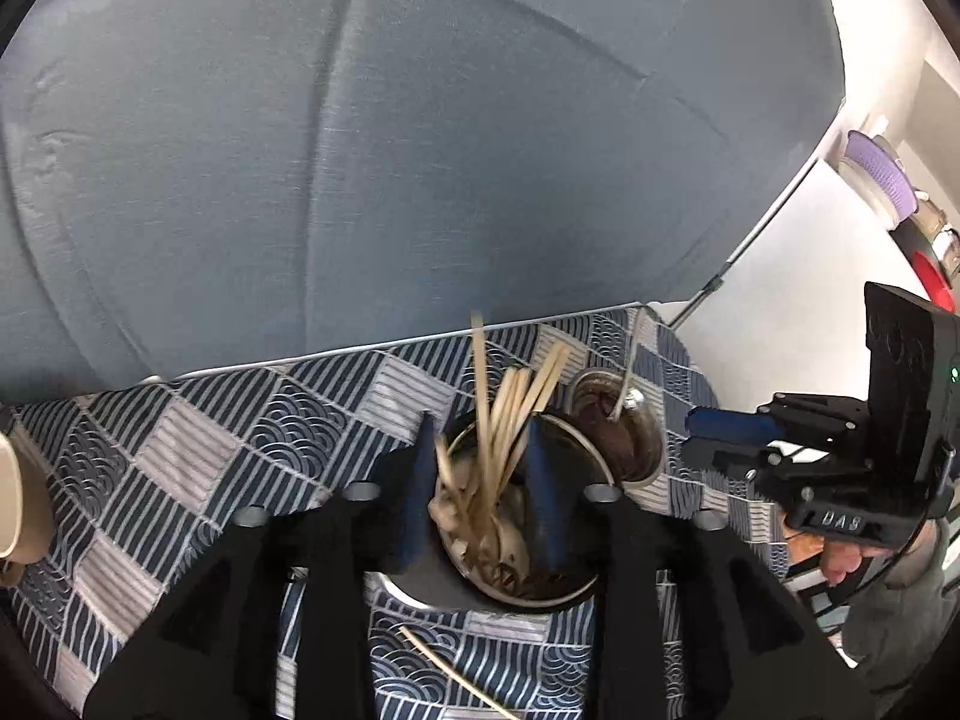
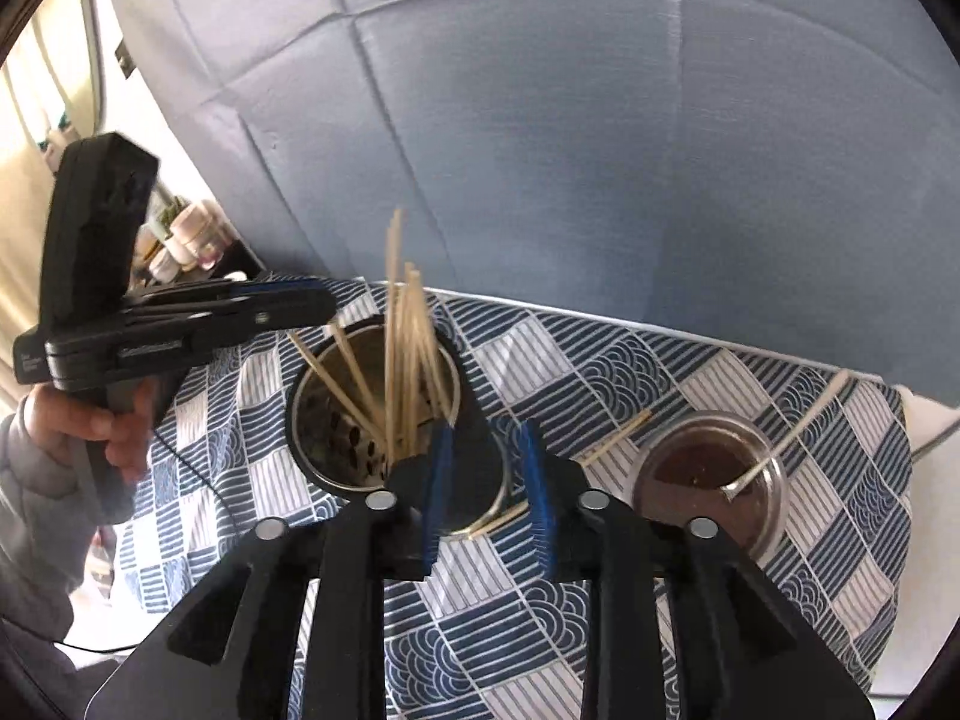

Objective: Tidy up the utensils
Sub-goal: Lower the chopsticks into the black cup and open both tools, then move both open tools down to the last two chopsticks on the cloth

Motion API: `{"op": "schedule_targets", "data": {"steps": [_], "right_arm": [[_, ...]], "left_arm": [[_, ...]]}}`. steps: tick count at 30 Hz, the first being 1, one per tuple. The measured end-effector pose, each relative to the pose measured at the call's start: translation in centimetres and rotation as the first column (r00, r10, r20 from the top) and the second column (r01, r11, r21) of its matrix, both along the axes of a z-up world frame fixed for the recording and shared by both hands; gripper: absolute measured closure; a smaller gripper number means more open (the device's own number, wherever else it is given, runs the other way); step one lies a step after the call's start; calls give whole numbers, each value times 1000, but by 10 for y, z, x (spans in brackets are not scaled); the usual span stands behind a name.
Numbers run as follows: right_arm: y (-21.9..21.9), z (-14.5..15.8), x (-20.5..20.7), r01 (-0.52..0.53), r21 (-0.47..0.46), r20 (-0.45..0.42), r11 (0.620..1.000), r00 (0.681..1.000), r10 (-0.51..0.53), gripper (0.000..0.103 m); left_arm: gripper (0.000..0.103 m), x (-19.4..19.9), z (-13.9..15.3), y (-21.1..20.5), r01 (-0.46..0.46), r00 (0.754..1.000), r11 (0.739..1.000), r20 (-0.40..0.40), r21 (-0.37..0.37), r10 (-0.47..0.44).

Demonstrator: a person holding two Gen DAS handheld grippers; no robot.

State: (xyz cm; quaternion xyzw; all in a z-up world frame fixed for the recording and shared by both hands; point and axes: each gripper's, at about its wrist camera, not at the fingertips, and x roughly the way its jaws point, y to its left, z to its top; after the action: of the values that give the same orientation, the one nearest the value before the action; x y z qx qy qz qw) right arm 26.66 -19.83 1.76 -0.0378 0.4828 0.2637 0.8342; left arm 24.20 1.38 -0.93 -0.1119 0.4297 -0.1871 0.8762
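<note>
Over a blue patterned tablecloth (image 2: 600, 378), I have both grippers hovering at a metal cup (image 2: 336, 420) bristling with wooden sticks (image 2: 402, 348). My left gripper (image 1: 480, 474) stands part open with its blue pads either side of the bundle, and I see neither pad pressing on it. My right gripper (image 2: 489, 480) is narrowly parted above the cup's near rim, nothing between its jaws.

Most of the job looks done, I judge: the bulk of the sticks stand upright or leaning inside the cup. What remains lies loose on the cloth. One stick (image 1: 456, 678) lies in front of the cup, below my left gripper; another (image 2: 618, 435) rests between the cup and a small glass jar (image 2: 708, 480) of dark contents. A long-handled spoon (image 2: 786, 438) leans in that jar, its handle jutting over the rim.

The jar stands just beside the cup, so I expect that spoon handle and the splayed stick tips to crowd any reach between them. A grey-blue cushion (image 1: 420, 150) backs the table.
</note>
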Motion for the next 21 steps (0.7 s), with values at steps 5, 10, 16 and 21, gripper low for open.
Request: {"op": "schedule_targets", "data": {"steps": [5,10,16,21], "right_arm": [[-12,-18,0,49,-2,-48,999,998,-49,79],[-21,-45,4,109,10,-133,994,985,-106,79],[-31,-78,11,183,35,-235,982,957,-170,79],[-30,-96,18,237,48,-299,970,930,-212,75]], "left_arm": [[53,-12,-3,6,-15,1000,999,-22,37,16],[45,-23,-10,16,-40,998,998,-53,58,43],[36,-39,-35,21,-50,991,991,-117,125,64],[30,-51,-69,16,-38,979,985,-191,166,70]]}}
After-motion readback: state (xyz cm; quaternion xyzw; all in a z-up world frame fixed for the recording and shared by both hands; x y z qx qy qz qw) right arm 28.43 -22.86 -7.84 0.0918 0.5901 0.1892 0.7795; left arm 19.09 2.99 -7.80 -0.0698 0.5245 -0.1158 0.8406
